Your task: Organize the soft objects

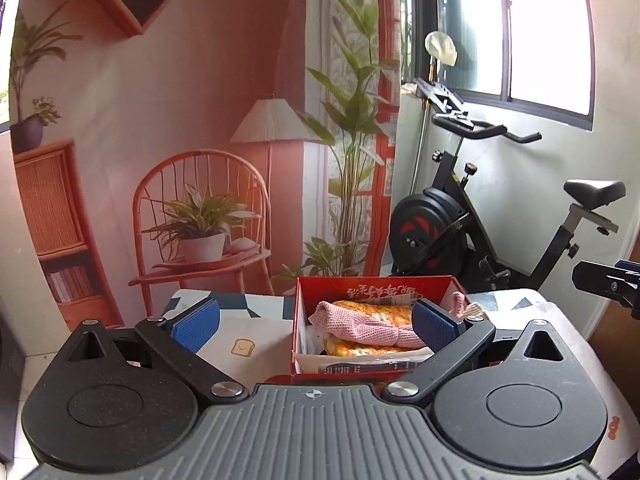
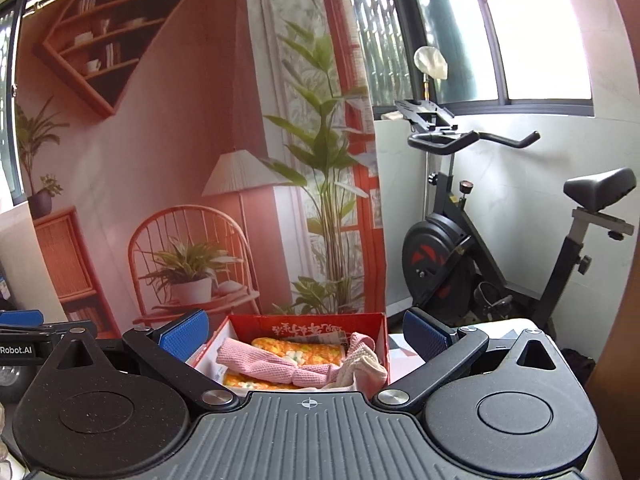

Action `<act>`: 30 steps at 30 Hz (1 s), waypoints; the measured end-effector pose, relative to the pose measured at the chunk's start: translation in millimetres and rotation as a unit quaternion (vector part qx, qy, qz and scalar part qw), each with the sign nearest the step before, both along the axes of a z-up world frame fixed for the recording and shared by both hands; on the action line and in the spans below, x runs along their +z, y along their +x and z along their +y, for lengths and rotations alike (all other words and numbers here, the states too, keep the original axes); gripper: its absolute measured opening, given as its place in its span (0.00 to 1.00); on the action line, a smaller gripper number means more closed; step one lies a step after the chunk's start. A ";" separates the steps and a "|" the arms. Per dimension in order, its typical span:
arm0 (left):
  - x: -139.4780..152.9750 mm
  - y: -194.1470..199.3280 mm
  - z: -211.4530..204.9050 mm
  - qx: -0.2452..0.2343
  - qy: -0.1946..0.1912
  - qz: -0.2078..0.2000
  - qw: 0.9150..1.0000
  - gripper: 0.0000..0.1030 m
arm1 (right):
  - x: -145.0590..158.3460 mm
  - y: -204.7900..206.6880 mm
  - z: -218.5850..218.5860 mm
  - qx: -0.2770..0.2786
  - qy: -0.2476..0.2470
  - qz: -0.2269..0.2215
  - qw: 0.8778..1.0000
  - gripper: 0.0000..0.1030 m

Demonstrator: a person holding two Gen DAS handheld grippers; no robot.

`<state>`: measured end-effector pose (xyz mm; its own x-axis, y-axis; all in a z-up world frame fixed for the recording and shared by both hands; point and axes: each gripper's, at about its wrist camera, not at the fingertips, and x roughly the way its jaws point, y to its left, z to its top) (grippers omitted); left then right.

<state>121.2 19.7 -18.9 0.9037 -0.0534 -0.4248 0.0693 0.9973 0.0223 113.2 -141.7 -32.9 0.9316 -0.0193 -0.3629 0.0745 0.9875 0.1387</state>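
A red cardboard box [image 1: 304, 300] [image 2: 380, 344] stands on the table. Inside it lie an orange flowered cloth [image 1: 372, 312] [image 2: 296, 350] and a pink knitted cloth [image 1: 360, 330] [image 2: 268, 368] draped across it. A cream and pink sock [image 2: 364, 364] hangs at the box's right inner side. My left gripper [image 1: 316, 326] is open, its blue pads spread wide just short of the box, with nothing between them. My right gripper [image 2: 306, 334] is also open, its fingers straddling the box from the near side and holding nothing.
The table [image 1: 240, 336] wears a pale patterned cover with a toast print. A printed room backdrop [image 1: 180, 120] hangs behind it. A black exercise bike [image 1: 480, 220] [image 2: 500, 240] stands at the right under the window. The other gripper shows at each view's edge.
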 end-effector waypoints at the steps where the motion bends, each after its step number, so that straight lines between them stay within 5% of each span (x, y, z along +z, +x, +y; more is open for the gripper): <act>1: 3.7 -6.7 0.1 0.002 0.000 -0.004 1.000 1.00 | 4.8 -7.0 2.2 0.002 -0.002 -0.005 1.000 1.00; 12: 23.4 -54.6 1.6 0.027 0.001 -0.035 0.999 1.00 | 33.6 -57.7 26.0 0.005 -0.031 -0.035 0.999 1.00; 30: 23.6 -63.5 2.5 0.044 0.003 -0.039 0.998 1.00 | 39.2 -63.8 33.1 0.010 -0.042 -0.037 0.998 1.00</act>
<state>57.7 22.2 4.7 0.9354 0.0295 -0.3523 -0.0202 0.9993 0.0301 49.4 -108.6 6.4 0.9562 -0.0282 -0.2913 0.0477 0.9971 0.0601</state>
